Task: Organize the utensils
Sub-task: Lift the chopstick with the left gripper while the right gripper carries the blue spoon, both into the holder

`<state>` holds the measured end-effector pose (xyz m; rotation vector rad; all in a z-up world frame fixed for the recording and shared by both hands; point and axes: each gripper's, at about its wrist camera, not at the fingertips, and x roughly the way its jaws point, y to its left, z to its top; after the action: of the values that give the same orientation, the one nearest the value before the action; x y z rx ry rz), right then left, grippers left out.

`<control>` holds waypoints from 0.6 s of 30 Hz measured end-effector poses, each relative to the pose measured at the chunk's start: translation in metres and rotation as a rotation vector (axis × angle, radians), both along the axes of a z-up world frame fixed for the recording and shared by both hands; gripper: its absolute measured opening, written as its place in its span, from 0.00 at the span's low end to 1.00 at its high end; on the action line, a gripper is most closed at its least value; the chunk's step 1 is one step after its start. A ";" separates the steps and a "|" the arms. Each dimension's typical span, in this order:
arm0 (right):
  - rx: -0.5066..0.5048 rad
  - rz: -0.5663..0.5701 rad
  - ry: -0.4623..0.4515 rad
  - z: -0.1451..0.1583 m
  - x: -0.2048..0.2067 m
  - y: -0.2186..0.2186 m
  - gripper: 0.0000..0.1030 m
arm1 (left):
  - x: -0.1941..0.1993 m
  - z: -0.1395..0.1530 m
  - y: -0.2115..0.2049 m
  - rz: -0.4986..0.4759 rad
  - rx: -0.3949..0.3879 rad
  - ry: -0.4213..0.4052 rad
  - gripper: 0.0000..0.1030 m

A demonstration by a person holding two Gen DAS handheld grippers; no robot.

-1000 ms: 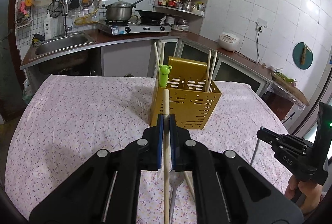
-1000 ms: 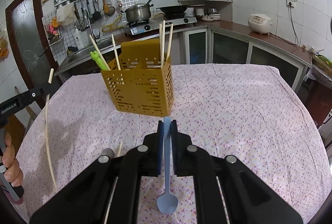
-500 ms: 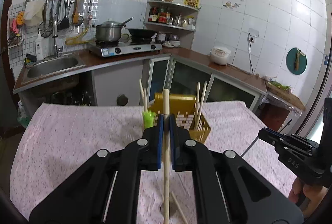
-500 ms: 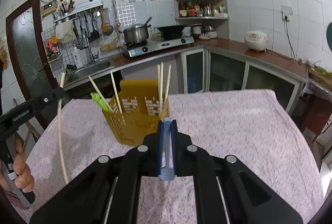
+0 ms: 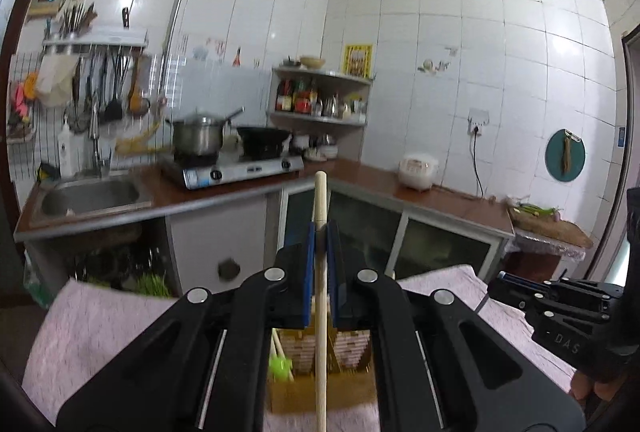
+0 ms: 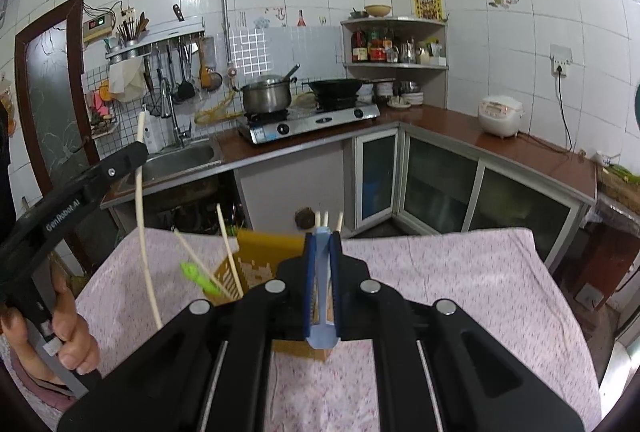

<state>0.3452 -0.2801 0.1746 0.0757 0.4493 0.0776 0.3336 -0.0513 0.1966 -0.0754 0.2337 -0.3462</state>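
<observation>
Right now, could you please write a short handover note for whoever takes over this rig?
Left gripper: shut on a wooden chopstick, held upright above the yellow utensil holder.
Right gripper: shut on a blue spoon, also over the holder.
Holder stands on the pink tablecloth and already contains several chopsticks and a green utensil.
Left to do: lower both pieces into the holder and release.

yellow holder (image 6: 267,247), pale wood chopstick (image 5: 321,312), light blue spoon (image 6: 321,296), pink flowery tablecloth (image 6: 460,296), and black grippers (image 5: 321,232) with blue pads (image 5: 307,272)
</observation>
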 end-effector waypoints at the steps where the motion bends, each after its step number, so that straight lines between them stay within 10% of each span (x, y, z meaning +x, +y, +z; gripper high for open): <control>1: 0.001 0.000 -0.002 0.003 0.003 0.001 0.07 | 0.003 0.001 -0.002 -0.002 0.002 -0.007 0.04; 18: 0.024 0.027 -0.004 0.002 0.047 0.011 0.07 | 0.052 -0.013 -0.008 0.026 -0.039 -0.170 0.04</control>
<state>0.3918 -0.2692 0.1766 0.0933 0.4459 0.1093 0.3852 -0.0590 0.1833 -0.0871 0.0572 -0.3292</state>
